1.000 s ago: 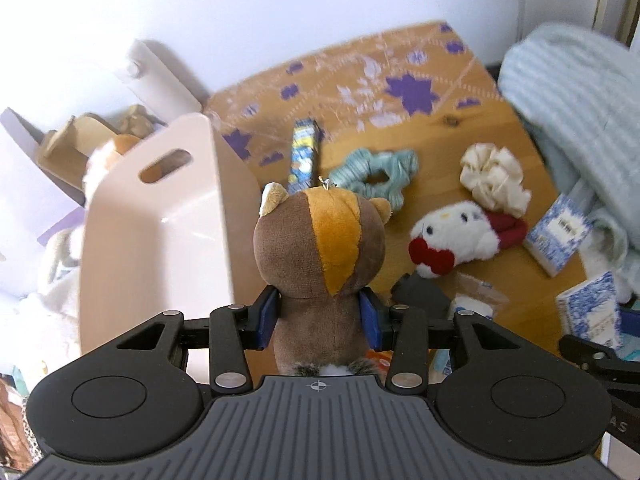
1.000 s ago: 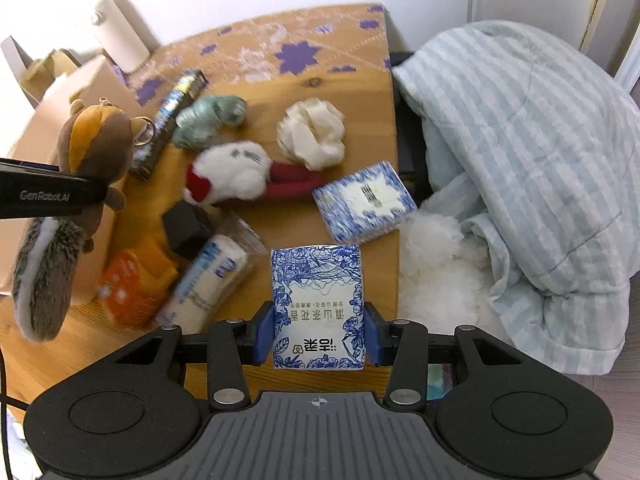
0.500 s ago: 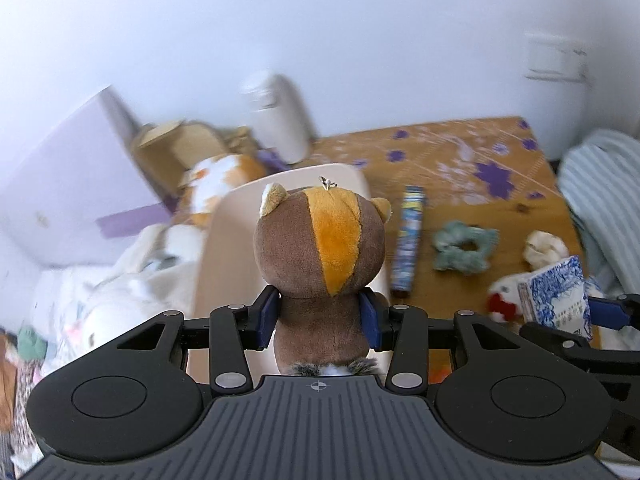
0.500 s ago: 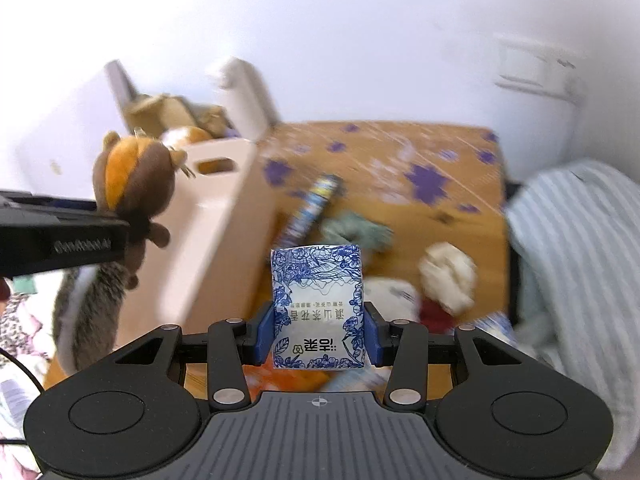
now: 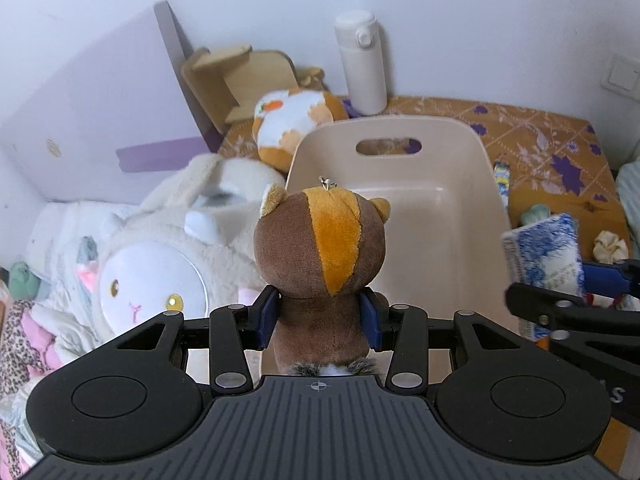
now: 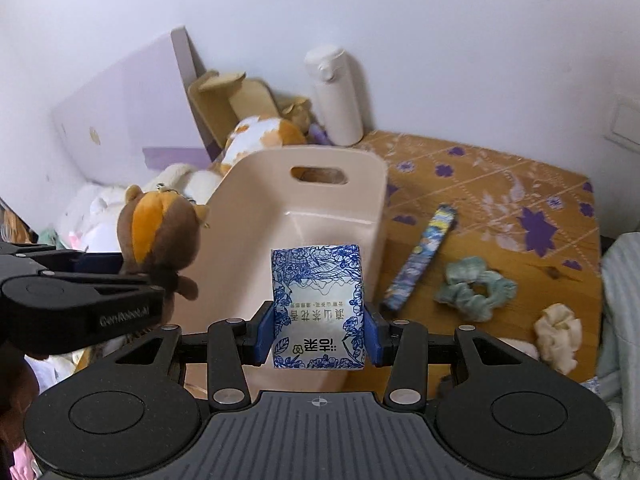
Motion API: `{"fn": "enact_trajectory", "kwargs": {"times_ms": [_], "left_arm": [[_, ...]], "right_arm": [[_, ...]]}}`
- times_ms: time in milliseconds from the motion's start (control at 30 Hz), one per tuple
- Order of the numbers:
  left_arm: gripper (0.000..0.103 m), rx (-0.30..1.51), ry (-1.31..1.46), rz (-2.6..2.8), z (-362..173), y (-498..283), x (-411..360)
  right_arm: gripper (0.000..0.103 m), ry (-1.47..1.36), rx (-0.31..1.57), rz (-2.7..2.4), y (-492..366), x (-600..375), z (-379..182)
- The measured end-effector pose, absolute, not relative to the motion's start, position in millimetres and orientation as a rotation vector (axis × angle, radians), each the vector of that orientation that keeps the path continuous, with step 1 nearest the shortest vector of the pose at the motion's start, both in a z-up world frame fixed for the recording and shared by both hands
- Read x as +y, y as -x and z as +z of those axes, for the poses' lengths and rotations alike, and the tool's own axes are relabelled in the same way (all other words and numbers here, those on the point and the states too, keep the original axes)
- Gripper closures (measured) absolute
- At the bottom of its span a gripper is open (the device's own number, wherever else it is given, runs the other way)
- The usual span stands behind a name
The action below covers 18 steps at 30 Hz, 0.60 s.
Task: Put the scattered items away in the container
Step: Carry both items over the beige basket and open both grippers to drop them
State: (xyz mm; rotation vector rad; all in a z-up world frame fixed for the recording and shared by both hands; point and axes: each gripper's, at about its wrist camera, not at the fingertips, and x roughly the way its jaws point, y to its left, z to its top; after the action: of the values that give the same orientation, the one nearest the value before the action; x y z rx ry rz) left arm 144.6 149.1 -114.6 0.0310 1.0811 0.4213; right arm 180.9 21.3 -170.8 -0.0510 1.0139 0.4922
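My left gripper point(image 5: 320, 318) is shut on a brown and orange plush squirrel point(image 5: 322, 256), held above the near end of the beige plastic bin point(image 5: 400, 136). The bin has a handle slot in its far wall and nothing lies inside. My right gripper point(image 6: 317, 336) is shut on a blue-and-white tissue pack point(image 6: 318, 304), above the bin's near right part point(image 6: 340, 160). In the right wrist view the squirrel point(image 6: 160, 236) hangs in the left gripper at the left. In the left wrist view the tissue pack point(image 5: 544, 256) shows at the right edge.
On the wooden table right of the bin lie a long blue wrapper point(image 6: 420, 260), a green scrunchie point(image 6: 474, 286) and a cream scrunchie point(image 6: 560, 330). A white bottle point(image 5: 362, 62) stands behind the bin. Plush toys point(image 5: 160, 272) pile at its left; bedding point(image 6: 622, 300) at right.
Both grippers have swung left and risen with their loads, from above the scattered items to above the bin. The bin's inside now faces both cameras.
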Motion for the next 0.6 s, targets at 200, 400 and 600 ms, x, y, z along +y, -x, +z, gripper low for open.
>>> {"fn": "enact_trajectory", "kwargs": {"times_ms": [200,400,600], "left_arm": [[0.059,1.137,-0.018,0.331,-141,-150,167],[0.059,1.175,-0.037,0.269,-164,-154,182],[0.063,1.191,-0.073,0.216,-173,-157,188]], "right_arm": [[0.062,0.079,1.087,0.443,-180,54,-194],[0.062,0.083,1.143,0.367,-178,72,-214],[0.054,0.049,1.183,0.308,-177,78,-229]]}}
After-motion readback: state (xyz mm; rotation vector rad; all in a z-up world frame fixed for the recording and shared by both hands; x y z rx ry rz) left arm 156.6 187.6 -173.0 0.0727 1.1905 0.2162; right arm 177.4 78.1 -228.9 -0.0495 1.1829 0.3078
